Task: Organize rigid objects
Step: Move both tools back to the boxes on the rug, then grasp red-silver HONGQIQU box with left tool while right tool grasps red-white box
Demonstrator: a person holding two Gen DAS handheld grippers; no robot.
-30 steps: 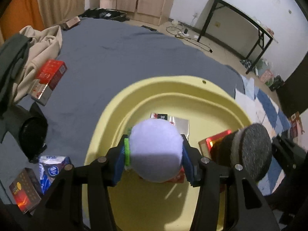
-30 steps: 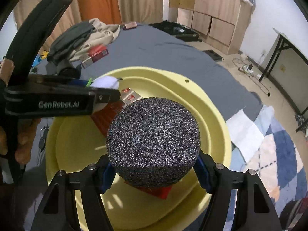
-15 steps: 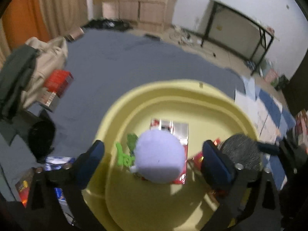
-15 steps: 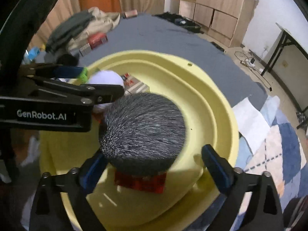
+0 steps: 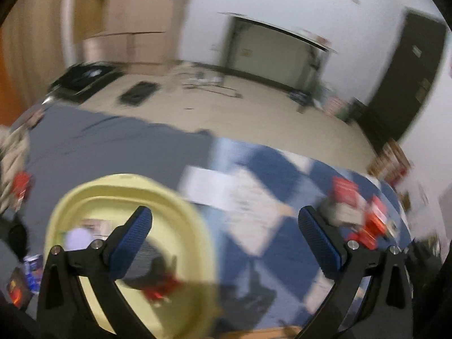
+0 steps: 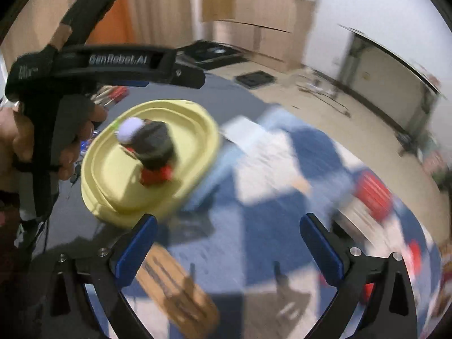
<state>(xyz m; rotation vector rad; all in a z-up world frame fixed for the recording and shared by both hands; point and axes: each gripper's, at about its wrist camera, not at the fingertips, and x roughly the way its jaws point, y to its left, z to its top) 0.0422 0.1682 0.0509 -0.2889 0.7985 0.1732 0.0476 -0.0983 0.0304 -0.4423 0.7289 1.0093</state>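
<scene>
Both views are blurred, so small details cannot be read.

The yellow basin (image 6: 197,130) serves as the landmark. It sits on the grey sheet (image 5: 118,141), at the edge of the blue-and-white checked blanket (image 6: 282,197).

Inside the basin lie a white ball (image 6: 130,128) and a dark grey ball (image 6: 155,144), touching one another, with a red box (image 6: 154,176) under the near side of the dark ball.

The left gripper (image 5: 224,234) has its jaws spread wide and holds nothing; one finger stands over the basin, the other over the blanket. In the right wrist view it sits beside the basin, gripped by a hand (image 6: 17,147).

The right gripper (image 6: 227,243) is likewise spread wide and empty, on the near side of the basin, over the blanket.

More red boxes (image 6: 373,192) lie on the blanket, well apart from the basin.
</scene>
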